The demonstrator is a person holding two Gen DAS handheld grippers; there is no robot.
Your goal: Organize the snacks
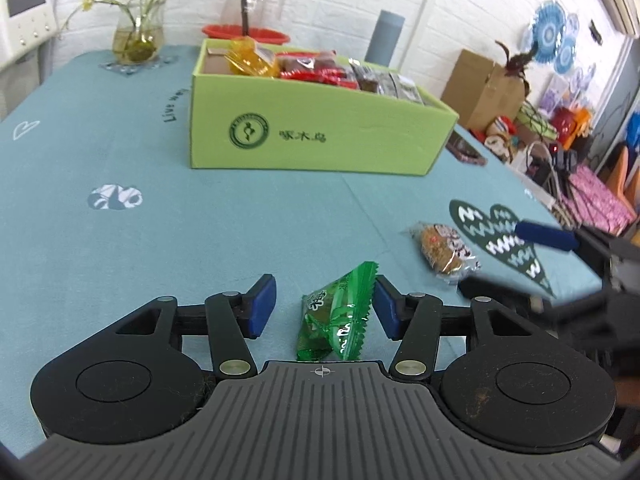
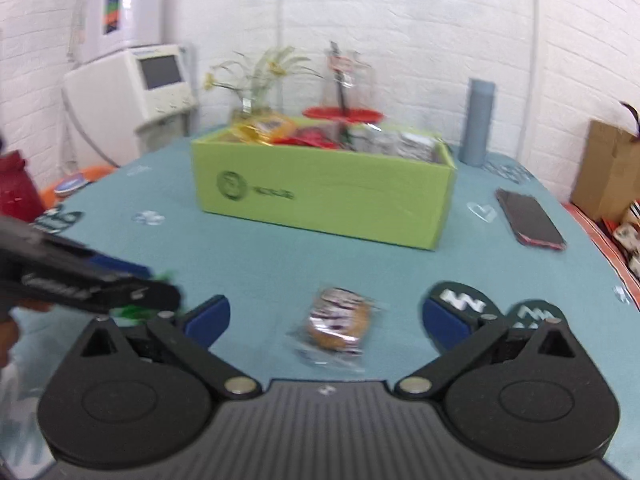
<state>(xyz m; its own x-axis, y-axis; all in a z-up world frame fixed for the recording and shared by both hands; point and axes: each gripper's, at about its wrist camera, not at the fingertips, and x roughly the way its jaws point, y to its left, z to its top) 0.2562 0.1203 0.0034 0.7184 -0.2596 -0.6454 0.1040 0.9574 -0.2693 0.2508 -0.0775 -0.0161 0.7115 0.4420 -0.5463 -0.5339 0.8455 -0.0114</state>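
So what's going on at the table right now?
A person is sorting snacks with two handheld grippers. The left gripper has a green snack packet between its fingers, but a gap shows on one side, so it isn't clamped. The right gripper stands wide open around a clear-wrapped cake lying on the blue tablecloth. The green box behind already holds several snacks.

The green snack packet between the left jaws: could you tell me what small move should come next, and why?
Probably close the left gripper: the green packet stands between its pads, the right pad about touching, the left pad apart. Then carry it to the green box, where other snacks lie.
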